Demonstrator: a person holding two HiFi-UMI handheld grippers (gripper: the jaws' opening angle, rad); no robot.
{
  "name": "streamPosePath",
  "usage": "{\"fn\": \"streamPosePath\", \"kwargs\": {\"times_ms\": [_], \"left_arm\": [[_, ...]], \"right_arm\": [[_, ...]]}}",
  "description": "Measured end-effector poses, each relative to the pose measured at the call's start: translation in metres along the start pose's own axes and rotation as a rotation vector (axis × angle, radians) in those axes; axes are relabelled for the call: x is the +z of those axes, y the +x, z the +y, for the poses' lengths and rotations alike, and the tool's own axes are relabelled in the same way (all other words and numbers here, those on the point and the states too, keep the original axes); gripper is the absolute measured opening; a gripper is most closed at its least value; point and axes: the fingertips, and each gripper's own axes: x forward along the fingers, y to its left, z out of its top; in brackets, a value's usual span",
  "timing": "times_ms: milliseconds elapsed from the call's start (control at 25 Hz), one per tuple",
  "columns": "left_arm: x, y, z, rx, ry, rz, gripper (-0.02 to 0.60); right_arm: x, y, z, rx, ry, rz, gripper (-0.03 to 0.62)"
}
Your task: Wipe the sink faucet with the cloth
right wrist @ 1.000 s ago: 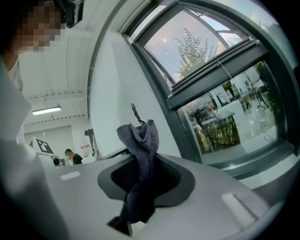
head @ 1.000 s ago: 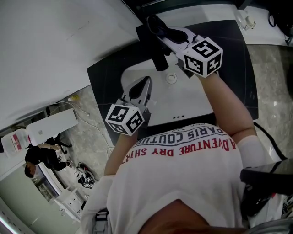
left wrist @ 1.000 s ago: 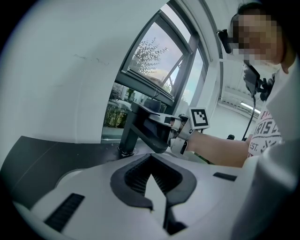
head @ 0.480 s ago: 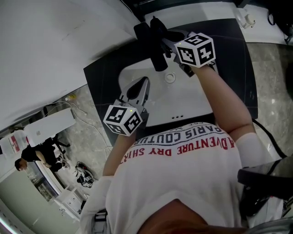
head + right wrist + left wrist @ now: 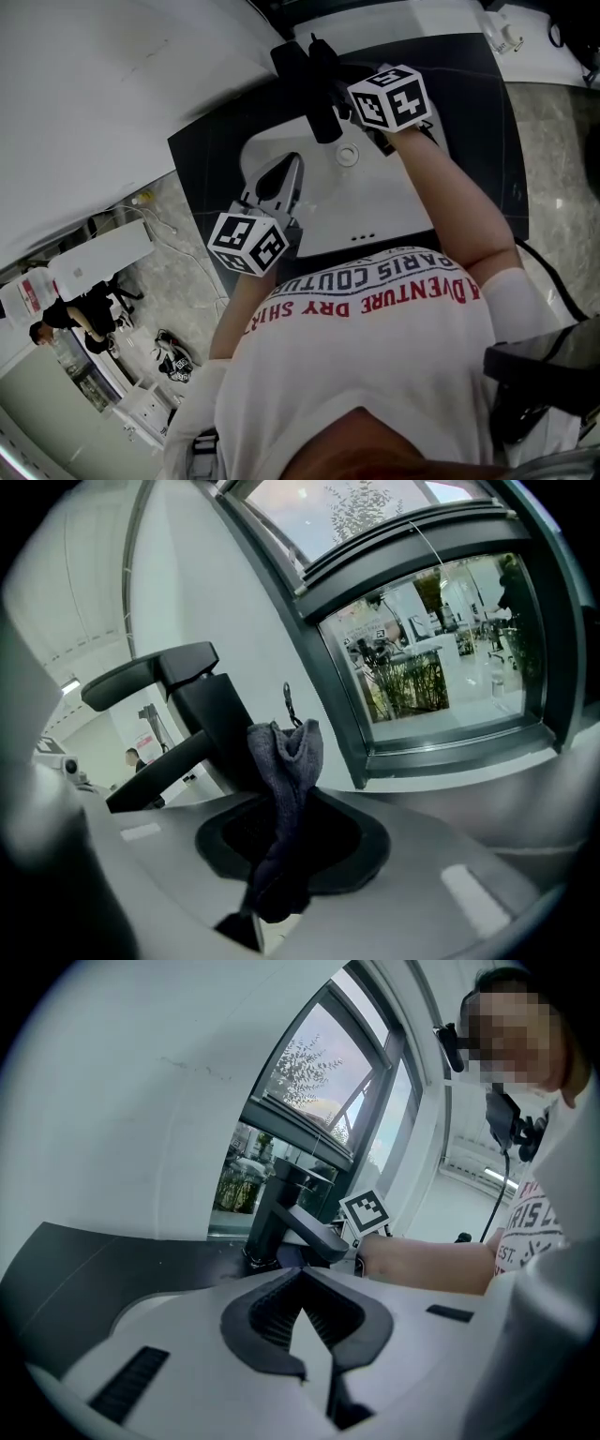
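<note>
**Cloth is at the faucet, wipe looks barely underway**

So the right gripper (image 5: 281,829) is pinching a dark grey cloth (image 5: 286,766) between its jaws, and the bunched end is poking up right in front of the black faucet (image 5: 192,728). It's sitting against the upright body, just below the flat handle and above the spout. I can't say for sure it's actually pressing on the metal.

From the head view, the faucet is standing at the far edge of the white sink (image 5: 380,211), where the basin meets the dark countertop (image 5: 211,155). The right gripper is reaching in from the right side of it.

The left gripper (image 5: 300,1283) is hanging over the sink's near-left corner with its jaws pressed together on nothing. It's not doing anything for the job.

My guess is this is early or mid-wipe. The cloth is only covering one patch of the body, so the spout, handle and base are probably all left to do.
</note>
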Motion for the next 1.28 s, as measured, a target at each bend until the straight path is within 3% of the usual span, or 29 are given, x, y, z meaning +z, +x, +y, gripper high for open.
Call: {"fn": "streamPosePath", "kwargs": {"times_ms": [480,1000,1280], "left_arm": [[-0.001,-0.005,-0.013,-0.005,0.009,-0.019,0.002],[-0.008,-0.012,-0.007,0.009,0.0,-0.003,0.002],[-0.012,-0.01,0.0,0.014,-0.01,-0.004,0.002]], "right_arm": [[-0.018,-0.072,0.026,0.035,0.053,-0.149,0.077],[-0.015,-0.043,0.054,0.357,0.486,-0.346,0.077],[-0.016,-0.026,0.048,0.323,0.516,-0.359,0.077]]}}
